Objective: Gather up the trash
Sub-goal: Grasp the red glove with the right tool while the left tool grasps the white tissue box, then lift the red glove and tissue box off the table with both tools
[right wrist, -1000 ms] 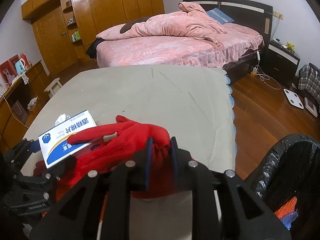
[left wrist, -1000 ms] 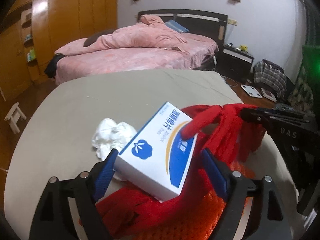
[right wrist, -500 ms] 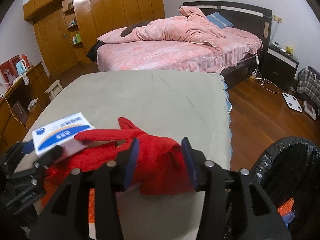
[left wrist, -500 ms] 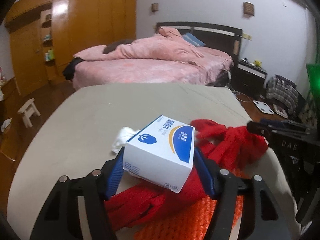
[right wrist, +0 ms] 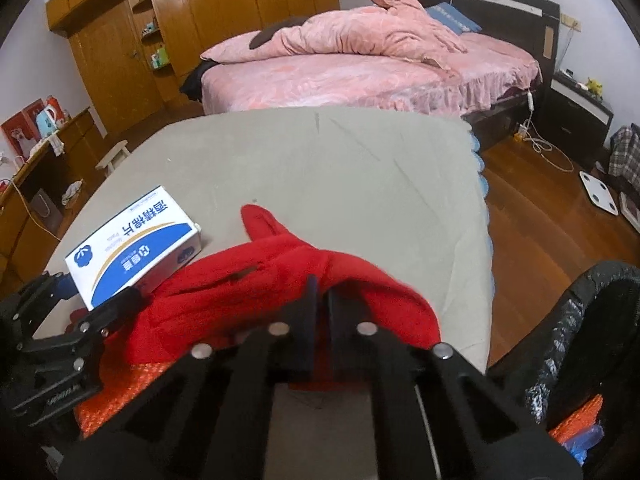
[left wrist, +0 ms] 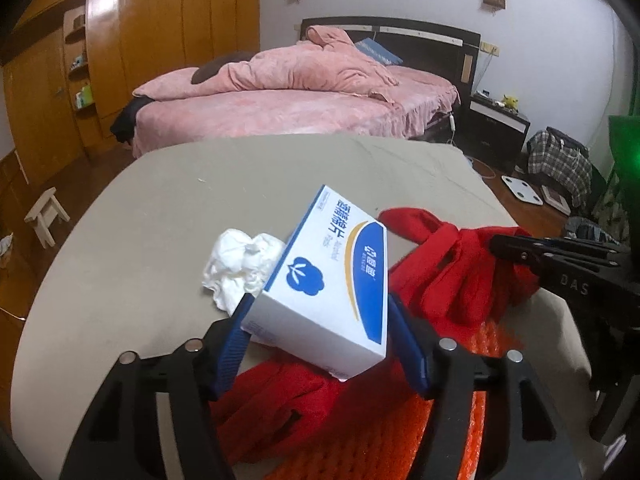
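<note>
A white and blue cardboard box (left wrist: 332, 280) is tilted up off the table, and my left gripper (left wrist: 320, 300) is shut on its near end with the blue pads against both sides. From the right wrist view the box (right wrist: 132, 240) lies at the left. My right gripper (right wrist: 322, 286) is closing tight on a red glove (right wrist: 280, 272), whose fabric is pinched between the jaws. That glove (left wrist: 452, 264) trails right of the box. A second red glove (left wrist: 280, 400) lies under the box. A crumpled white tissue (left wrist: 240, 264) sits just left of it.
Orange mesh packing (left wrist: 380, 440) lies under the gloves at the table's near edge. A black-lined bin (right wrist: 580, 320) stands on the floor to the right, with orange and blue scraps inside. The grey-clothed table (right wrist: 340, 168) stretches toward a pink bed.
My left gripper closed on the box and tipped it up off the red glove. My right gripper opened on the red glove, then shut on it again.
</note>
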The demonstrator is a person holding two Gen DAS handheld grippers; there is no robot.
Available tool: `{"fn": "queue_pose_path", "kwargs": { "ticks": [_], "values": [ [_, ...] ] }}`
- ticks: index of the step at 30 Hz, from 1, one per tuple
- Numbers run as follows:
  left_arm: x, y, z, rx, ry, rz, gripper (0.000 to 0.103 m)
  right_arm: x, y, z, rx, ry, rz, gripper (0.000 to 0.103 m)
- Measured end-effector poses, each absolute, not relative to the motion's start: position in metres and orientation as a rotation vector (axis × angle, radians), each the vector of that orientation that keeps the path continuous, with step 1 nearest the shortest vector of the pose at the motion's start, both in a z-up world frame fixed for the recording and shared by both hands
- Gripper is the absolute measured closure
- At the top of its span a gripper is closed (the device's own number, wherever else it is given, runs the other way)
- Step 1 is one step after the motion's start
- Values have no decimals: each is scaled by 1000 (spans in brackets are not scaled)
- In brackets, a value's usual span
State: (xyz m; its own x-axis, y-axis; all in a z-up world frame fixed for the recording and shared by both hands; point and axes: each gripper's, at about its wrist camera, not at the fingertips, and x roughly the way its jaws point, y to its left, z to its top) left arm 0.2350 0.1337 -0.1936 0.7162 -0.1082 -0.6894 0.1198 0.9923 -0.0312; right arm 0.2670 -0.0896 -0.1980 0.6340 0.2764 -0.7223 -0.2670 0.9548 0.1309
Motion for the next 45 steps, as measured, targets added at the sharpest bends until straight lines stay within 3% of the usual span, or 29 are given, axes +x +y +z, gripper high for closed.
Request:
{"fn": "queue_pose_path", "kwargs": {
  "ticks": [11, 23, 45],
  "values": [
    [218, 144, -159, -32, 648, -72, 40, 253, -98, -158, 32, 729, 340, 102],
    [219, 135, -165, -8, 680, -109, 41, 250, -101, -134, 51, 684, 365, 102],
    [199, 125, -108, -57, 554, -115, 43, 222, -125, -67, 70, 570, 384, 102]
  ]
}}
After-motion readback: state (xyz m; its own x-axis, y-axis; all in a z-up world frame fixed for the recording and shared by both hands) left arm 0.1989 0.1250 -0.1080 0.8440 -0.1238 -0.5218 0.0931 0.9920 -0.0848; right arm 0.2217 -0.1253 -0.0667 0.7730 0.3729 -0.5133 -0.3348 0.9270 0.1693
